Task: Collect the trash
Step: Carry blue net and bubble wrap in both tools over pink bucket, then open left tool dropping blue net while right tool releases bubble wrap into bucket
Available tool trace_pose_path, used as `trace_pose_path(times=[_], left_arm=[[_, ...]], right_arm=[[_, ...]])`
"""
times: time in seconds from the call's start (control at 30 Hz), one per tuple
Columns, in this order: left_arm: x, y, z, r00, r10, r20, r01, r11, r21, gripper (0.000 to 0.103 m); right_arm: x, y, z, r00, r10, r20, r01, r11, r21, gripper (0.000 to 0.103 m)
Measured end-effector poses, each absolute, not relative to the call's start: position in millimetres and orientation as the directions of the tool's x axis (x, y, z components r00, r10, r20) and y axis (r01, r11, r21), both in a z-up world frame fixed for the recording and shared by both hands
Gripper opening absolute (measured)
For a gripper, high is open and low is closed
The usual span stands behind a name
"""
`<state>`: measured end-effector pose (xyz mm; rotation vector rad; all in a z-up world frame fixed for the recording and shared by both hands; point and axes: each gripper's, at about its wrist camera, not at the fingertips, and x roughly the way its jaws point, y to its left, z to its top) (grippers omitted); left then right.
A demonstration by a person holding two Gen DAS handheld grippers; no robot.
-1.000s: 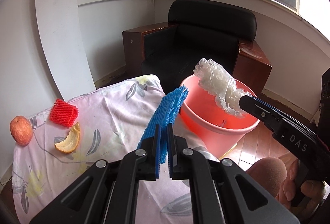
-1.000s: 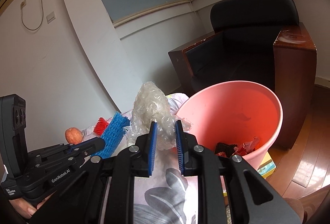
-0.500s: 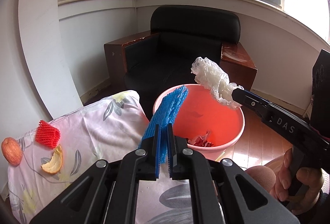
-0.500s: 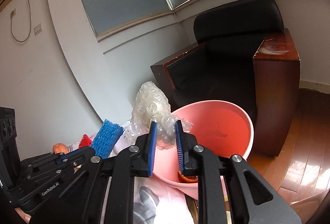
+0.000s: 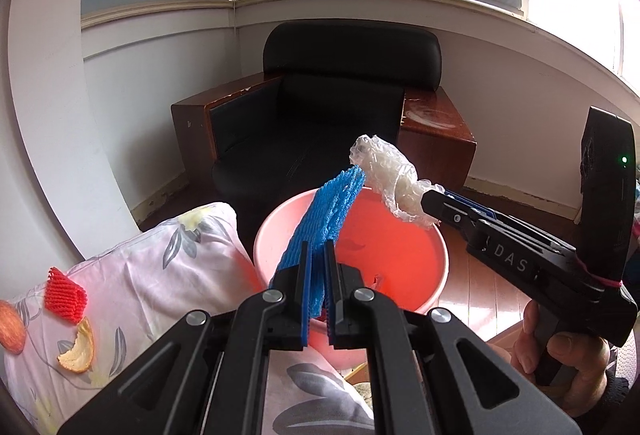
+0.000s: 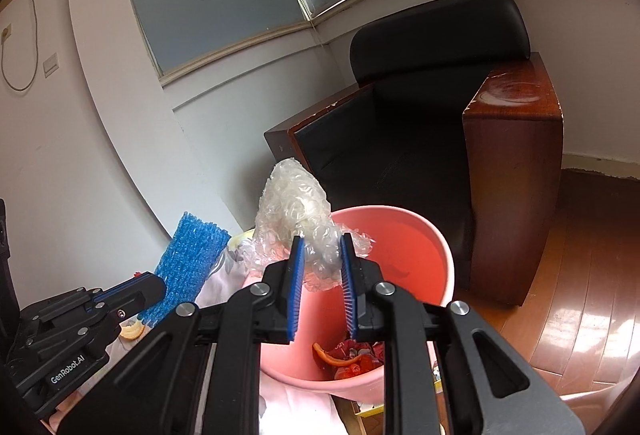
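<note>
Two loads carried at once, one per tool, so that a single trip to the pink bucket (image 5: 436, 255) clears both. Left gripper (image 5: 317, 277) pressed together on the lower end of the blue foam net (image 5: 328, 211), gripped low so that the long free part leans forward and up past the fingertips, over the bucket's near rim. Right gripper (image 6: 320, 275) pinching the crumpled bubble wrap (image 6: 296, 211) by its base, jaws kept slightly apart by the wad's bulk, most of it bulging above and ahead of the pads, over the bucket mouth. Bucket directly ahead of and below both tools, standing on the wooden floor beside the flowered cloth (image 5: 160, 267), peel and red wrappers already lying at its bottom, which marks it as the drop point. Still on the cloth, well to the left of the left gripper and behind its tips: a red foam net (image 5: 64, 295), an orange peel (image 5: 78, 351) just beside it, and an apple (image 5: 12, 327) at the edge, probably not trash. Judging by how both loads hang over the opening, release seems the step in hand; light foam and film likely to drift or cling to the pads, so letting go low over the middle looks safer. Black armchair (image 6: 432, 107) beyond the bucket, out of play.
</note>
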<state>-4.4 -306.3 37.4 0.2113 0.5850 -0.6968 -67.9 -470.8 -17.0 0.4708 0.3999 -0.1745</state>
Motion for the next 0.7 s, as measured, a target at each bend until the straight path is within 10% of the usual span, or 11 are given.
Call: trace_pose_path(times=[0.7], left_arm=[[33,-359,-10,0.524,-0.54,-0.659,0.684,0.728,-0.053,0.005]], right_arm=[[-51,-496,-47,0.865,-0.078,-0.497,0.32,0.848,0.423,0.018]])
